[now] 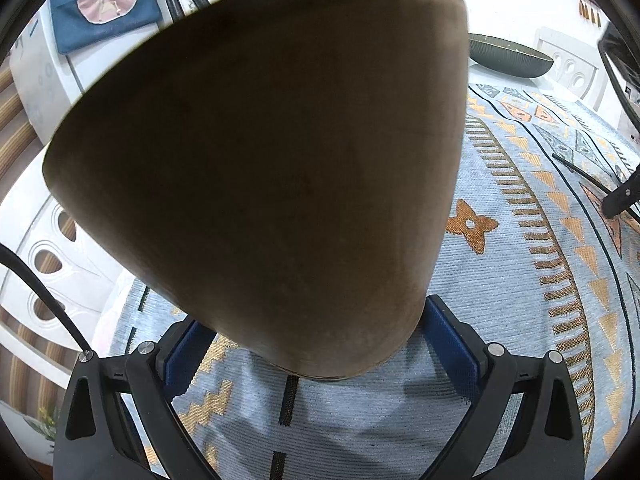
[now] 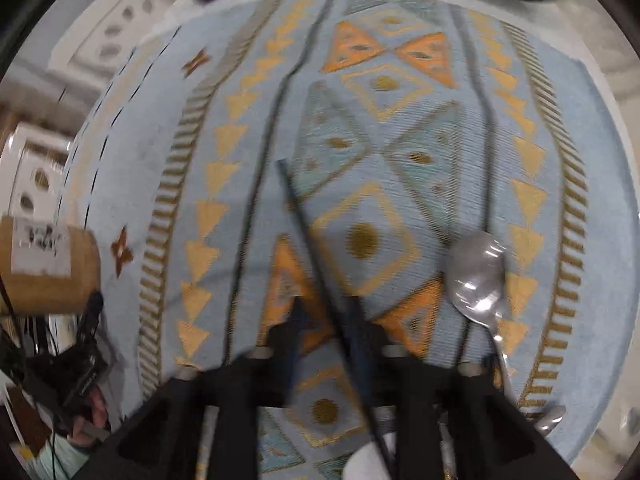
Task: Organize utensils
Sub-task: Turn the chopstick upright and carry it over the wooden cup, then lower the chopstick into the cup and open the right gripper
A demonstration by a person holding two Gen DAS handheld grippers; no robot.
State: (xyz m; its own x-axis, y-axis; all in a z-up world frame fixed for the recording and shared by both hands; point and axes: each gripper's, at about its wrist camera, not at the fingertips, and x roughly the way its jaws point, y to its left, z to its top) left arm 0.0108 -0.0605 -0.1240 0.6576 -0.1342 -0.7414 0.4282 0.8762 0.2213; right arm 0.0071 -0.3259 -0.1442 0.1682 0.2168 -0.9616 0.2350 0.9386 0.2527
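**Wooden holder gripped, utensils yet to be gathered**

Wood fills the left wrist view: a brown utensil holder (image 1: 256, 168) sits between the fingers of the left gripper (image 1: 320, 344), spread wide around its base, the blue pads against its sides, tipped above the patterned cloth (image 1: 520, 320) on the surface. In the right wrist view the same holder shows at the cloth's left edge. The right gripper (image 2: 324, 320) points steeply down over the middle of the cloth, its fingers partly open around a thin dark stick, probably a chopstick (image 2: 308, 248), which lies on the cloth; motion blur hides whether the pads touch it. A metal spoon (image 2: 478, 276) lies just beside it, toward the cloth's right edge. Judged from this, the sorting is at an early or middle stage: at least two utensils remain outside the holder, whose contents are hidden.
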